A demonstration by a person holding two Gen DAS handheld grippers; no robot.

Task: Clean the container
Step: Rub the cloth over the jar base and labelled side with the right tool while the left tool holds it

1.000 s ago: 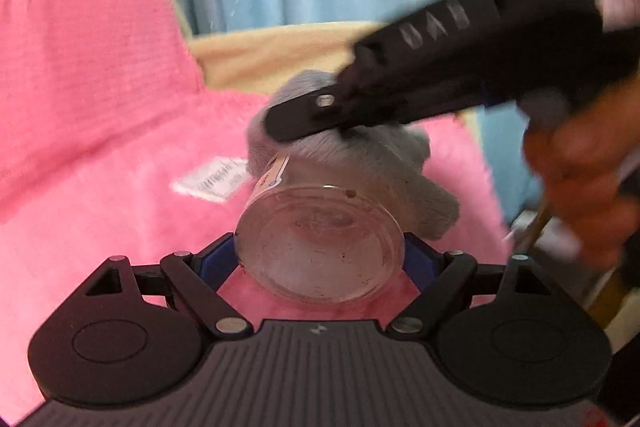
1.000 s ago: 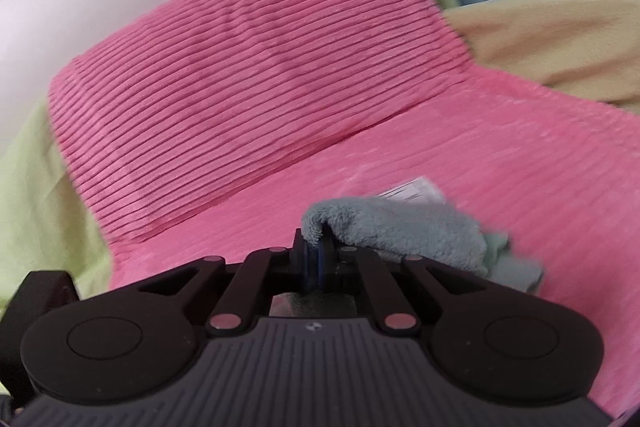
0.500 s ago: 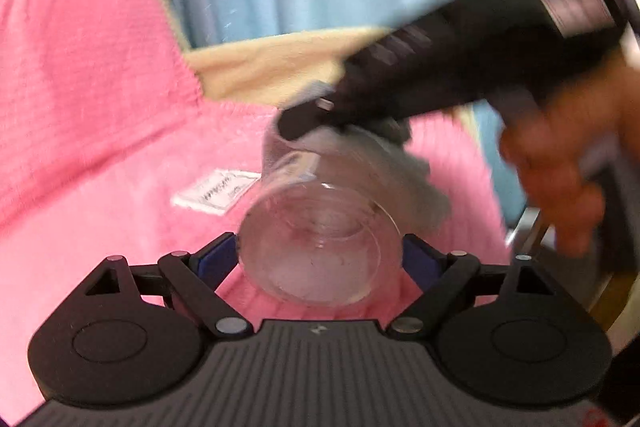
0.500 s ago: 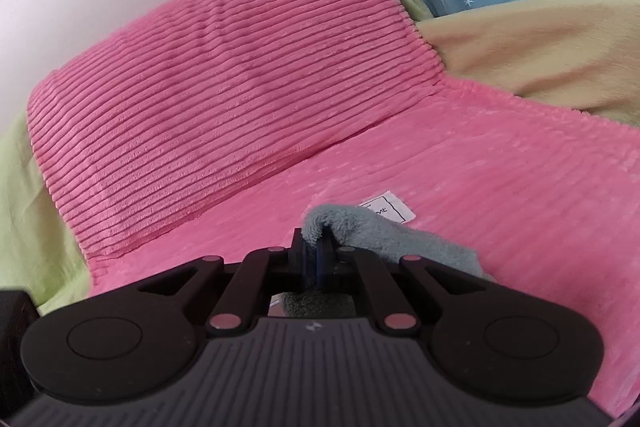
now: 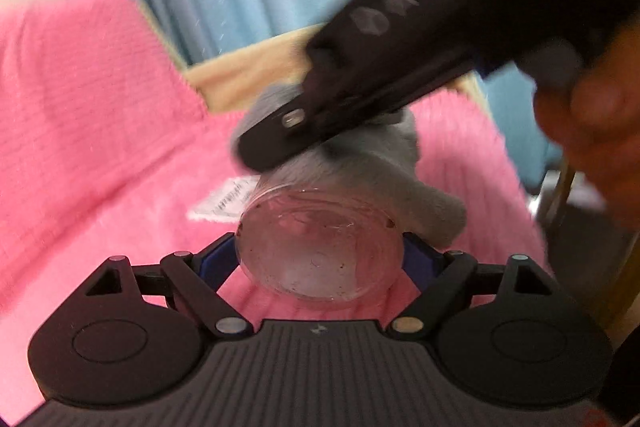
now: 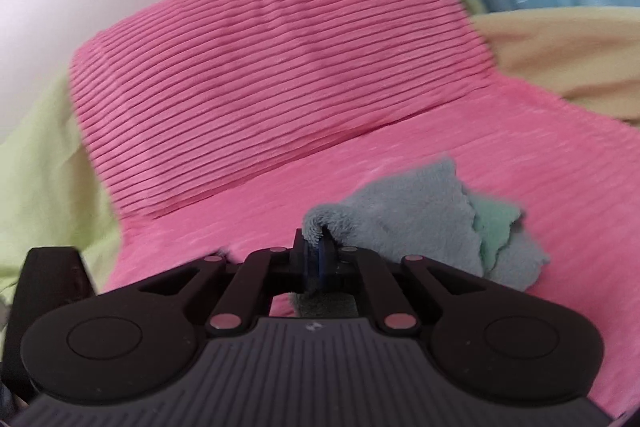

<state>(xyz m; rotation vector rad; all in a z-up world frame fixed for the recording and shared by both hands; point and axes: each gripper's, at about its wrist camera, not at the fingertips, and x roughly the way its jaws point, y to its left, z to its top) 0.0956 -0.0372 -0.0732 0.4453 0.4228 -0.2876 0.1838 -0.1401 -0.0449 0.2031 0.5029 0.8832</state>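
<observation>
With the left tongs [image 5: 320, 259] clamped on the clear container [image 5: 318, 247] above the pink bed cover [image 6: 460, 163], keep that grip steady (specks remain) while the right tongs [image 6: 316, 259], pinched on the grey cloth [image 6: 408, 215], rub firmly.

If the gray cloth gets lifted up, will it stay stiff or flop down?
Probably flop: the gray cloth already droops in folds from the right gripper. It looks fluffy, so likely light. In the left wrist view it bends over the clear jar.
</observation>
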